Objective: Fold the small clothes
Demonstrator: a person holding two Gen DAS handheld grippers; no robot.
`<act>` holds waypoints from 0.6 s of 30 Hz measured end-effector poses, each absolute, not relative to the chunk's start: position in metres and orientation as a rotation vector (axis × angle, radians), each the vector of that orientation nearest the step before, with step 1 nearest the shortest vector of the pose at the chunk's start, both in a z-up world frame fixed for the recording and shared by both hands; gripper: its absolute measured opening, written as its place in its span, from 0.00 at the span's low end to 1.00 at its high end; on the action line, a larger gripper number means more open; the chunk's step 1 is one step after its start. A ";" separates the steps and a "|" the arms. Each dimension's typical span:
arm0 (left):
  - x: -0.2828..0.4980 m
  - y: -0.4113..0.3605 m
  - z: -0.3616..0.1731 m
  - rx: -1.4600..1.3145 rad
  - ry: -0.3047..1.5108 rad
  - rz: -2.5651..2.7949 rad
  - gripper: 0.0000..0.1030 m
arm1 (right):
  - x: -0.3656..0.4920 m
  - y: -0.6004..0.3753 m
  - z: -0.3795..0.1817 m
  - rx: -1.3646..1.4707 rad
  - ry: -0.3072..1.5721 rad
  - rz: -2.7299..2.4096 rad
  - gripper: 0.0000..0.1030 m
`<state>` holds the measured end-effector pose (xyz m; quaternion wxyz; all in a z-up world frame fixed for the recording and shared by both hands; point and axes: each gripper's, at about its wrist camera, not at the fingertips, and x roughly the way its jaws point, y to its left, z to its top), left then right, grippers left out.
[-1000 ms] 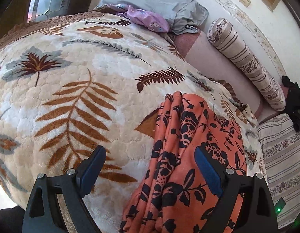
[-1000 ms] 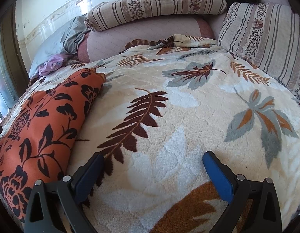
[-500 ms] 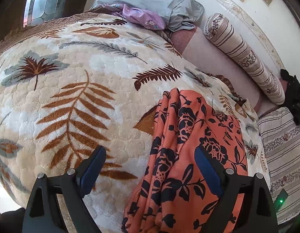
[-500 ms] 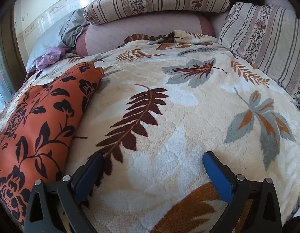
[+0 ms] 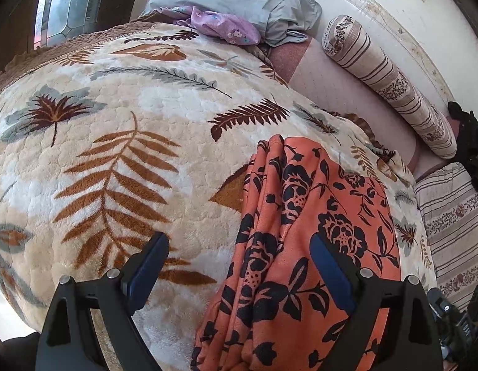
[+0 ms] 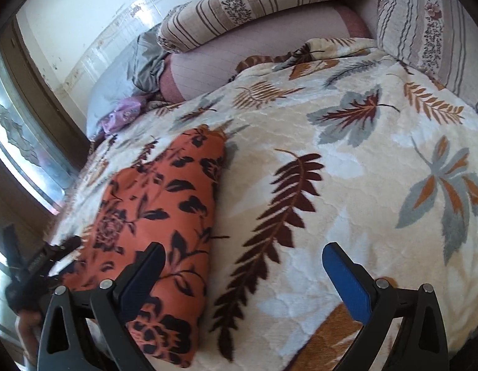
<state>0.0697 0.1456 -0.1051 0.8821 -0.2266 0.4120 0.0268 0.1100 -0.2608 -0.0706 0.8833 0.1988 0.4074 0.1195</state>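
Orange fabric with a black floral print, the folded garment (image 5: 303, 247), lies as a long bundle on the leaf-patterned blanket (image 5: 121, 142) covering the bed. In the left wrist view it fills the lower right of the frame. The left hand-held gripper (image 5: 239, 266) is released, its jaws spread wide above the bundle's left edge, gripping nothing. In the right wrist view the garment (image 6: 164, 216) sits lower left. The right hand-held gripper (image 6: 245, 272) is likewise released; its left finger (image 6: 143, 278) overlaps the cloth, though contact cannot be confirmed. A striped bolster (image 6: 263, 6) lies along the top, and a grey pillow (image 5: 239, 0) lies upper centre of the left view.
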 end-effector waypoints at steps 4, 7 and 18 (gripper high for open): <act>0.071 0.146 -0.107 -0.469 0.867 0.061 0.90 | 0.127 -0.243 -0.068 0.475 0.881 0.352 1.00; 0.072 0.147 -0.109 -0.476 0.879 0.055 0.90 | 0.140 -0.231 -0.080 0.487 0.921 0.379 1.00; 0.082 0.145 -0.121 -0.545 0.943 -0.023 0.90 | 0.163 -0.215 -0.114 0.558 1.024 0.449 1.00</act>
